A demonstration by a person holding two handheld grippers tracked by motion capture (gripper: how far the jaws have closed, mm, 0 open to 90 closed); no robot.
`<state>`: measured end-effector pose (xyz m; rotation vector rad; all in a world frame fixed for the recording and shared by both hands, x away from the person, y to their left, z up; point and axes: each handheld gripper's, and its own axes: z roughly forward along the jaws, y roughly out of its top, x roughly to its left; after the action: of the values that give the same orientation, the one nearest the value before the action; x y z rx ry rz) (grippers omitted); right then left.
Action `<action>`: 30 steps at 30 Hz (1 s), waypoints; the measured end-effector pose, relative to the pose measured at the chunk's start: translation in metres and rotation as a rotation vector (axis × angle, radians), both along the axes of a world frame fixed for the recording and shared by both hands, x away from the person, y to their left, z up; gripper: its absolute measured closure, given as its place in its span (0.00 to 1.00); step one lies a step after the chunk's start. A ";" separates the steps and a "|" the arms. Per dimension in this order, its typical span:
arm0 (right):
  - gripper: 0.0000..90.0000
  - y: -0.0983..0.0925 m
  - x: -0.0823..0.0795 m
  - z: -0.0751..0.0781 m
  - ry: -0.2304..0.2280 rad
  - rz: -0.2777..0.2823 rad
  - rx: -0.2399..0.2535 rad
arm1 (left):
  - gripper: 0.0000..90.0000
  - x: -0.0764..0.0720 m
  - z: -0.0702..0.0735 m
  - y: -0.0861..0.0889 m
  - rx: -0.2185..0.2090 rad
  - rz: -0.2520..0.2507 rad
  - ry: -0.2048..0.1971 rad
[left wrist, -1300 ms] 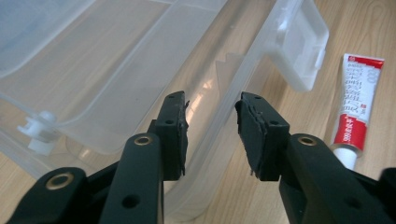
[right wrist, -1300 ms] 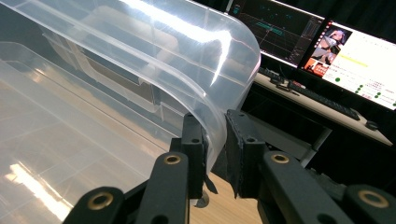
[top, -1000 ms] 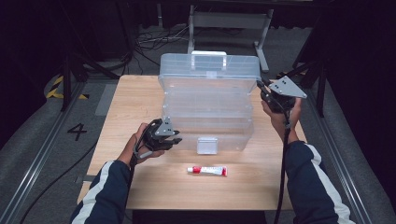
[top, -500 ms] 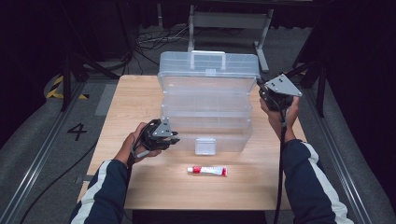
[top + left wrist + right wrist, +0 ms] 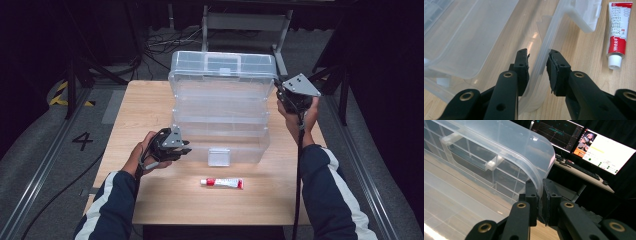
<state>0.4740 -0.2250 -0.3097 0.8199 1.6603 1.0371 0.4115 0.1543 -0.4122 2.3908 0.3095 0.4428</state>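
At the centre of the wooden surface (image 5: 150, 115) a clear plastic organizer box (image 5: 220, 112) is standing open. The left gripper (image 5: 187, 149), at eight o'clock from the box, is straddling its thin front wall, fingers (image 5: 522, 66) slightly apart. Its own view is showing a red-and-white ointment tube (image 5: 617, 32) lying at two o'clock. The right gripper (image 5: 540, 195) is pinching the raised lid's rounded rim, having drifted slightly upward since a second ago, its fingers closing tight. Monitors (image 5: 584, 142) are glowing behind.
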 end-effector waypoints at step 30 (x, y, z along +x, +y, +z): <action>0.94 -0.002 0.023 0.011 0.044 0.017 -0.021 | 0.80 0.001 0.000 0.001 -0.011 0.000 0.008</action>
<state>0.4966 -0.2269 -0.2987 0.8212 1.7159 1.0180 0.4121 0.1549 -0.4126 2.3822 0.3153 0.4306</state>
